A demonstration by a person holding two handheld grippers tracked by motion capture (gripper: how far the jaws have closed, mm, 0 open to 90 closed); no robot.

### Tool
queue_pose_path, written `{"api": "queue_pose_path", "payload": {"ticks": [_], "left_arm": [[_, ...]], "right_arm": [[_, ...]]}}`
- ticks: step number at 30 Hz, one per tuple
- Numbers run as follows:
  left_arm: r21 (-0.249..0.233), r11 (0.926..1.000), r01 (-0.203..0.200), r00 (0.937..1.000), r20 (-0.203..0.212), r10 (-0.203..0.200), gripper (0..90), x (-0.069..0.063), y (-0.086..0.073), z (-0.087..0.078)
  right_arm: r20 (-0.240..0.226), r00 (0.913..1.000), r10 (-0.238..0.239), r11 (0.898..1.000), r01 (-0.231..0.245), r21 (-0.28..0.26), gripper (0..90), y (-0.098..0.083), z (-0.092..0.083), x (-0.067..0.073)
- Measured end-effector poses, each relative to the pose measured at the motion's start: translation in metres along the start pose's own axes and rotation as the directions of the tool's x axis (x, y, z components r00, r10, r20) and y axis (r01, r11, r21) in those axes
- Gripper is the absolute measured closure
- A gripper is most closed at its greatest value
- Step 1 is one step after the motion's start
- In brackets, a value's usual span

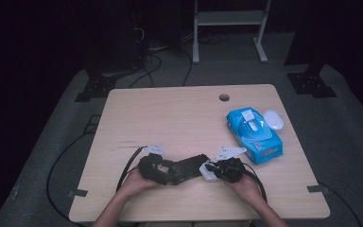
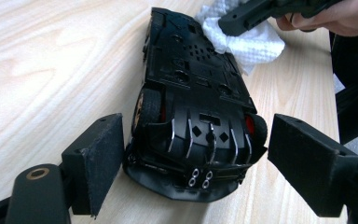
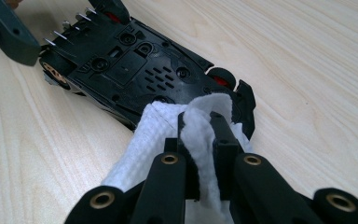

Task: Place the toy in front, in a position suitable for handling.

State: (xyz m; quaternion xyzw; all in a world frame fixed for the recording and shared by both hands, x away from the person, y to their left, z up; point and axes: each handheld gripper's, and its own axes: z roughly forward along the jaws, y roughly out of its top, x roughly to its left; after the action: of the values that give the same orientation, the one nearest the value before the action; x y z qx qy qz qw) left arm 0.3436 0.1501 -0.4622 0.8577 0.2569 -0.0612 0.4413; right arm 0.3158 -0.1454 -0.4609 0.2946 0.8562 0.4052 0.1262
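My right tongs [image 3: 204, 122] are clamped on a white wipe [image 3: 200, 140], pressing it against the upturned underside of a black toy car [image 2: 191, 107]. My left tongs [image 2: 193, 154] stand apart around the car's rear end, left pad touching. The car lies near the table's [image 1: 170, 113] front edge. A blue wipes pack [image 1: 255, 135] sits right, lid [image 1: 273, 119] flipped open.

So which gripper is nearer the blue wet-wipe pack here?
Right. The right gripper, shut on a white wipe at the toy car's front, sits just below-left of the blue pack. The left gripper straddles the car's rear, farther away.
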Motion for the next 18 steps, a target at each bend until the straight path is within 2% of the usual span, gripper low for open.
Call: {"api": "queue_pose_path", "payload": {"ticks": [3, 6, 8, 9, 12, 14, 16, 18], "left_arm": [[0.0, 1.0, 0.007, 1.0, -0.004, -0.007, 19.8, 0.0, -0.001, -0.003], [-0.001, 0.9996, 0.03, 0.9996, -0.004, -0.03, 21.5, 0.001, -0.001, -0.003], [-0.003, 0.9994, 0.035, 0.9994, -0.002, -0.035, 29.8, 0.003, -0.001, -0.003], [0.012, 0.9986, 0.051, 0.9987, 0.007, -0.051, 29.5, 0.004, -0.002, 0.0], [0.034, 0.9978, 0.056, 0.9982, 0.018, -0.057, 30.3, 0.002, -0.001, 0.005], [0.064, 0.9972, 0.038, 0.9993, -0.001, -0.038, 27.5, -0.001, 0.001, 0.01], [0.072, 0.9956, 0.06, 0.9975, 0.035, -0.062, 29.0, -0.001, 0.0, 0.013], [0.076, 0.995, 0.064, 0.9962, 0.053, -0.068, 30.5, -0.001, 0.0, 0.014]], "right_arm": [[0.004, 1.0, 0.0, 1.0, 0.0, -0.001, 85.1, 0.0, 0.0, 0.002], [0.004, 1.0, -0.003, 1.0, 0.003, -0.002, 85.2, 0.0, -0.001, 0.003], [0.002, 1.0, -0.004, 1.0, 0.004, -0.002, 85.1, 0.0, -0.001, 0.004], [0.001, 1.0, -0.01, 1.0, 0.01, 0.0, 85.1, 0.0, -0.002, 0.005], [0.003, 0.9997, -0.025, 1.0, 0.025, -0.003, 85.2, -0.002, -0.003, 0.009], [0.004, 0.9996, -0.029, 1.0, 0.029, -0.001, 85.2, -0.002, -0.004, 0.011], [0.012, 0.9991, -0.04, 0.999, 0.04, -0.002, 85.3, -0.002, -0.004, 0.012], [0.013, 0.999, -0.043, 0.999, 0.043, -0.003, 85.3, -0.003, -0.005, 0.012]]}}
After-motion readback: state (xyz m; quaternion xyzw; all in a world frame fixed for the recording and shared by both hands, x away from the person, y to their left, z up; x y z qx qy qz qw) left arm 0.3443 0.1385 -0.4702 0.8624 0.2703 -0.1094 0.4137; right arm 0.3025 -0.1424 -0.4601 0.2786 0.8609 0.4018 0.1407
